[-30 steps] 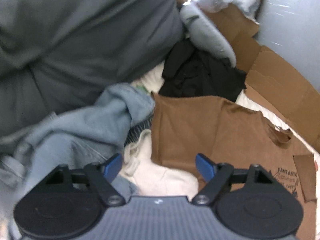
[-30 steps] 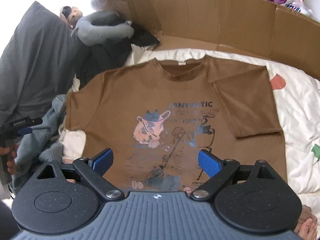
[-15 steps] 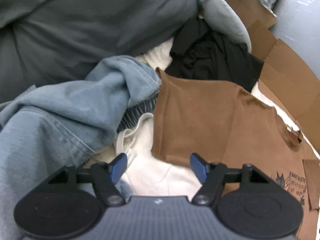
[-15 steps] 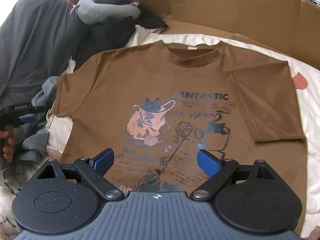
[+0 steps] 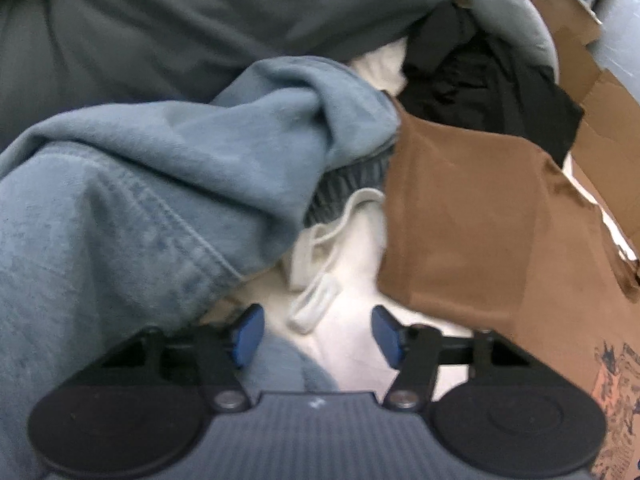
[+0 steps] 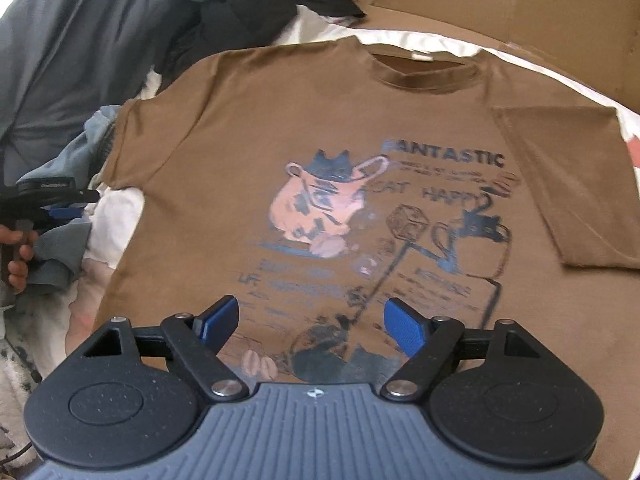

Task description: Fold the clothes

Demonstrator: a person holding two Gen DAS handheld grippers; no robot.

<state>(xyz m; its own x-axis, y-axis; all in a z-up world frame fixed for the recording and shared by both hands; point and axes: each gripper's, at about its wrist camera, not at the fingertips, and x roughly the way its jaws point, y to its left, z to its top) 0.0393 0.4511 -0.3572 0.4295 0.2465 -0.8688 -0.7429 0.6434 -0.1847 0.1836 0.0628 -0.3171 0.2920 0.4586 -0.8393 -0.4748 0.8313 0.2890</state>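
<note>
- Brown T-shirt [image 6: 360, 168] is lying flat, print side up, on the white bedding [image 6: 116, 216]; collar pointing away toward the cardboard [image 6: 500, 4]. One sleeve is already lying folded in over the body on the right; the other sleeve [image 5: 460, 208] is spread out toward the clothes pile.
- Left gripper [image 5: 316, 336] has been closing in over the last second: the blue-grey sweatshirt [image 5: 160, 184] and that spread sleeve are now filling far more of its view. It is hovering over bare bedding and a white drawstring [image 5: 316, 304], just short of the sleeve's edge.
- Left fingers are standing wide apart, gripping nothing.
- Right gripper [image 6: 312, 324] has also been dropping lower toward the hem area; the print is now looming larger. Fingers spread wide, empty, with shirt fabric showing between them.
- Reading: both grippers are lining up on cloth, left at the sleeve, right near the hem. Looks like the sleeve fold-in is coming, but no grasp is made yet.
- Risk: the sweatshirt is crowding the sleeve edge; left fingers could be catching the drawstring or sweatshirt instead.
</note>
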